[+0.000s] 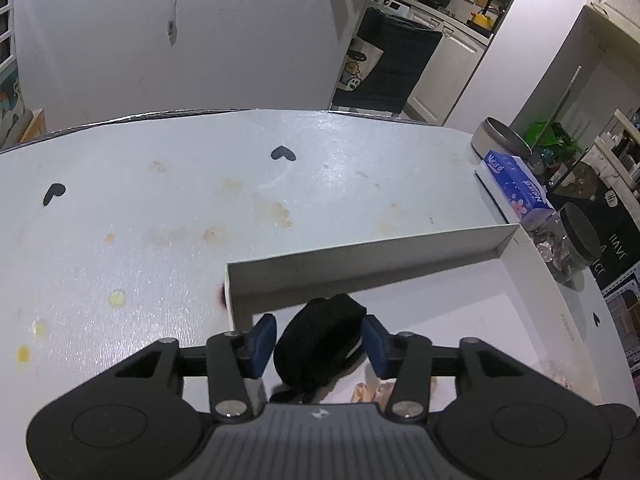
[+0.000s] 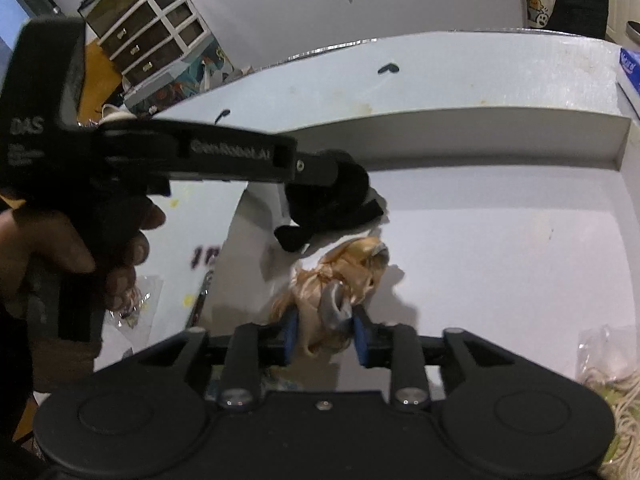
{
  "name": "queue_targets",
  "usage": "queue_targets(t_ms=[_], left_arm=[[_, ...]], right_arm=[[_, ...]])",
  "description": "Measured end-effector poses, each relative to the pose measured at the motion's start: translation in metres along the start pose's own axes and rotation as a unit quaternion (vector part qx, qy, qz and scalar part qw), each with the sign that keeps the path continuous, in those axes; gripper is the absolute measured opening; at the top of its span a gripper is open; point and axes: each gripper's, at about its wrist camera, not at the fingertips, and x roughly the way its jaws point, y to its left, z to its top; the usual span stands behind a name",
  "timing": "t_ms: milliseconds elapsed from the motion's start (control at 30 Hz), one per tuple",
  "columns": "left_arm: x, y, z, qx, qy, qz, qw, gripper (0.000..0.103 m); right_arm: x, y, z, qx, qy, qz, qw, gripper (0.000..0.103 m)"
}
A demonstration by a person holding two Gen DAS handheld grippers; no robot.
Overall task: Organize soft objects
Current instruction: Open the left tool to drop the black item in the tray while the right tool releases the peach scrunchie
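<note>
Left wrist view shows the left claw (image 1: 319, 340) spread wide, its blue pads on either side of a rolled black fabric bundle (image 1: 320, 344) without clearly pressing on it; the bundle lies on the floor of a shallow white cardboard box (image 1: 360, 268), near its far left corner. From the right wrist view, the right claw (image 2: 325, 330) is partly closed around a crumpled peach satin ribbon piece with grey patches (image 2: 340, 284), which sits just in front of the black bundle inside the same box. Whether the pads truly pinch the satin or only flank it is hard to tell.

Judging by this, two soft items are already in the box and both are at the point of release or placement. Work seems to remain: a clear bag of cream-coloured yarn (image 2: 612, 380) lies at the box's right edge, and a small clear packet (image 2: 136, 300) rests outside on the stained pale blue surface (image 1: 160, 208).
</note>
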Motion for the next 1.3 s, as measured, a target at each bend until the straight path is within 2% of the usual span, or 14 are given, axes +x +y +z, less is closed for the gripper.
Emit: queue_targets(t_ms=[133, 200, 233, 367, 567, 767, 1300], left_arm=[[-0.008, 0.000, -0.004, -0.006, -0.003, -0.003, 1.0000, 0.058], [-0.012, 0.000, -0.006, -0.008, -0.006, -0.003, 0.9999, 0.061], [-0.014, 0.000, -0.007, -0.009, -0.007, -0.003, 0.9999, 0.062], [-0.022, -0.001, -0.009, -0.012, -0.008, -0.001, 0.9999, 0.074], [-0.037, -0.003, -0.014, -0.017, -0.014, 0.000, 0.9998, 0.086], [-0.052, -0.008, -0.021, -0.020, -0.022, 0.010, 0.9995, 0.101], [-0.102, -0.016, -0.050, -0.035, -0.042, 0.031, 0.9980, 0.103]], right_arm=[[-0.003, 0.005, -0.003, -0.011, 0.002, -0.006, 1.000, 0.051], [-0.006, 0.008, -0.003, -0.016, 0.002, -0.016, 1.000, 0.064], [-0.007, 0.009, -0.004, -0.018, 0.001, -0.020, 1.000, 0.065], [-0.016, 0.009, -0.006, -0.016, -0.006, -0.024, 1.000, 0.081], [-0.030, 0.006, -0.009, -0.001, -0.020, -0.032, 0.999, 0.095], [-0.048, 0.004, -0.013, 0.011, -0.045, -0.048, 0.998, 0.102], [-0.096, -0.002, -0.030, 0.017, -0.096, -0.093, 0.991, 0.103]])
